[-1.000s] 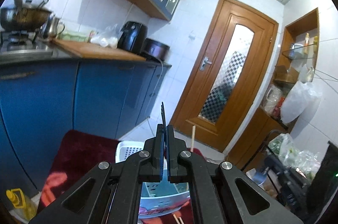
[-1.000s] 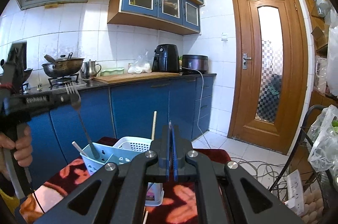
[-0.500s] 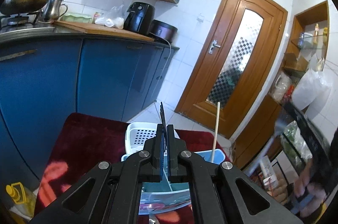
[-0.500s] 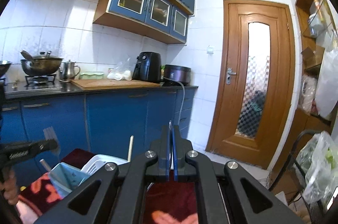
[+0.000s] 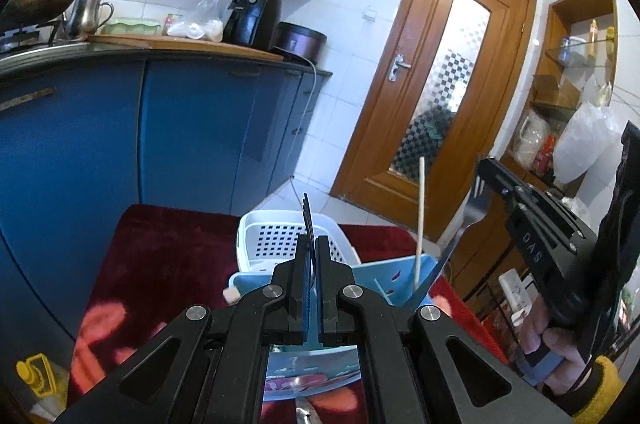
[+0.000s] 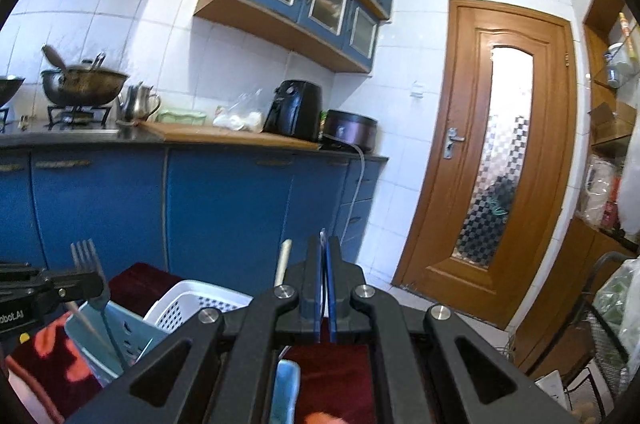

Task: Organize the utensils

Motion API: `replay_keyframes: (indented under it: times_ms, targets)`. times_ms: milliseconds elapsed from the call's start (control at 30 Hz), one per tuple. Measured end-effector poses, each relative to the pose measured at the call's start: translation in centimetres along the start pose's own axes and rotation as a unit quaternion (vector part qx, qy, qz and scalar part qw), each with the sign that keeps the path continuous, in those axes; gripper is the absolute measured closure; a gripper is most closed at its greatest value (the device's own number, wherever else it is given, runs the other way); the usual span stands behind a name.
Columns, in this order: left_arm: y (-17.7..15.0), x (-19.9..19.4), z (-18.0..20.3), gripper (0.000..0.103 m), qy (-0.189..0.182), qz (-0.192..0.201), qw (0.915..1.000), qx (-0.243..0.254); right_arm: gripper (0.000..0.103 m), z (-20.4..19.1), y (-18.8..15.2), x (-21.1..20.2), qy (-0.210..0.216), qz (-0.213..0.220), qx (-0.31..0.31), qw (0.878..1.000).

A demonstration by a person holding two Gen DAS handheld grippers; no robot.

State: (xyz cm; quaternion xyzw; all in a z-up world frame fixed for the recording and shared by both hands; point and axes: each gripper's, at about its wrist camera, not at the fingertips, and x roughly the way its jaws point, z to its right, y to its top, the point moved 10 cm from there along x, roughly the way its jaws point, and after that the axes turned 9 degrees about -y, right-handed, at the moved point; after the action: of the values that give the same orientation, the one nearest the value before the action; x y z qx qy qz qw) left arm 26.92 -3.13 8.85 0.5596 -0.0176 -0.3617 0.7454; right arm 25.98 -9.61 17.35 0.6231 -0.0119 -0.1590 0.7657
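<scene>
A light blue utensil caddy (image 5: 384, 278) stands on a red cloth, with a white perforated basket (image 5: 280, 244) behind it. A metal fork (image 5: 470, 220) and a pale chopstick (image 5: 419, 220) stand upright in the caddy. My left gripper (image 5: 310, 224) is shut and empty just in front of the caddy. In the right wrist view my right gripper (image 6: 325, 252) is shut and empty, with the caddy (image 6: 120, 328), fork (image 6: 90, 264) and white basket (image 6: 192, 304) at lower left. The right gripper's body also shows at the right of the left wrist view (image 5: 532, 224).
The red cloth (image 5: 168, 256) covers a table. Blue kitchen cabinets (image 5: 120, 143) with a counter stand behind. A wooden door (image 5: 436, 103) is at the back right. A wire rack with bags (image 6: 612, 312) is at the far right. A blue item (image 6: 286, 388) lies under my right gripper.
Both views have tilted down and shifted. The right gripper has swung into the left wrist view beside the fork. The caddy has come closer in both views.
</scene>
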Motion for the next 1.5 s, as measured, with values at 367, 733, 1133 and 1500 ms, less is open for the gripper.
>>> replay_keyframes:
  times_ms: [367, 733, 1133, 1500]
  targets:
    - [-0.8, 0.5, 0.2, 0.101, -0.014, -0.011, 0.9998, 0.012, 0.097, -2.9, -3.1, 1.0, 0.087, -0.06, 0.025, 0.994]
    - [0.1, -1.2, 1.3, 0.068, -0.009, -0.001, 0.9995, 0.029, 0.082, -1.3, -2.3, -0.3, 0.144, -0.077, 0.122, 0.979]
    - [-1.2, -4.1, 3.1, 0.067, 0.006, -0.023, 0.999, 0.038, 0.08, 0.4, -3.5, -4.2, 0.165, -0.126, 0.156, 0.966]
    - [-5.5, -5.9, 3.3, 0.066, 0.025, -0.061, 0.9975, 0.026, 0.08, -0.1, -8.5, -7.5, 0.177, -0.187, 0.129, 0.958]
